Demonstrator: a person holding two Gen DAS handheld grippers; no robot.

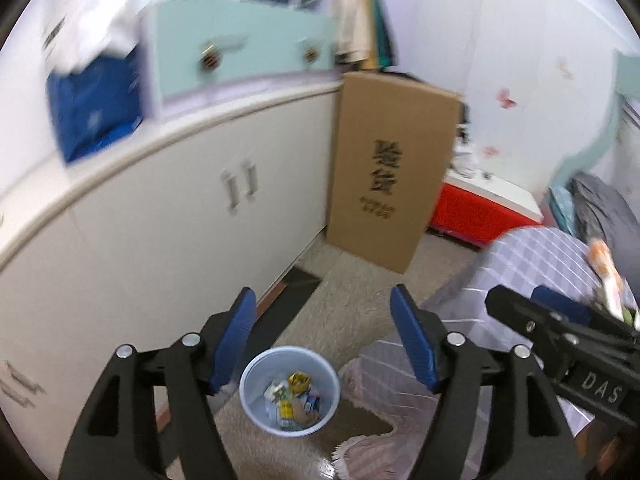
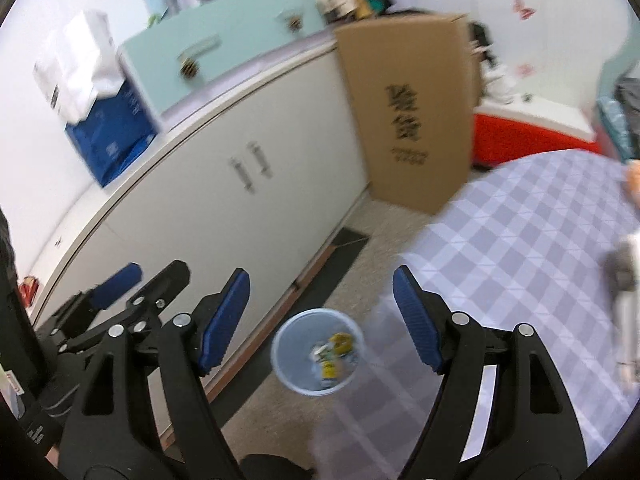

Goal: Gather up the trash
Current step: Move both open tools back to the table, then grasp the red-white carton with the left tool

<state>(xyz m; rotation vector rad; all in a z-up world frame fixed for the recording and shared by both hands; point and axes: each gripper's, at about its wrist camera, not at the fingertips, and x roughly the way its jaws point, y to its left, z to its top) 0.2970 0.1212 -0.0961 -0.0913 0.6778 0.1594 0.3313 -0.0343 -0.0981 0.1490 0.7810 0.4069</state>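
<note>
The left gripper (image 1: pixel 324 312), black-armed with ribbed blue pads, is spread wide and carries nothing; the right gripper (image 2: pixel 320 300), of the same build, is likewise released and empty. Both hang above the floor. In the left wrist view the right gripper (image 1: pixel 560 320) enters at 3 o'clock; in the right wrist view the left gripper (image 2: pixel 120 292) shows at 9 o'clock.

The round pale-blue plastic waste bin (image 1: pixel 256 376) stands on the speckled beige floor (image 1: pixel 344 280) at 6 o'clock between the left fingers, with crumpled wrappers and paper scraps (image 1: pixel 294 400) inside. From the right wrist the same bin (image 2: pixel 280 356) sits at 6 o'clock.

A long white cabinet with paired handles (image 1: pixel 192 216) runs at 9 o'clock, just beside the bin. A tall brown cardboard box with black characters (image 1: pixel 392 172) leans at 12 o'clock. A lilac checked cloth-covered surface (image 2: pixel 540 272) lies at 3 o'clock.
</note>
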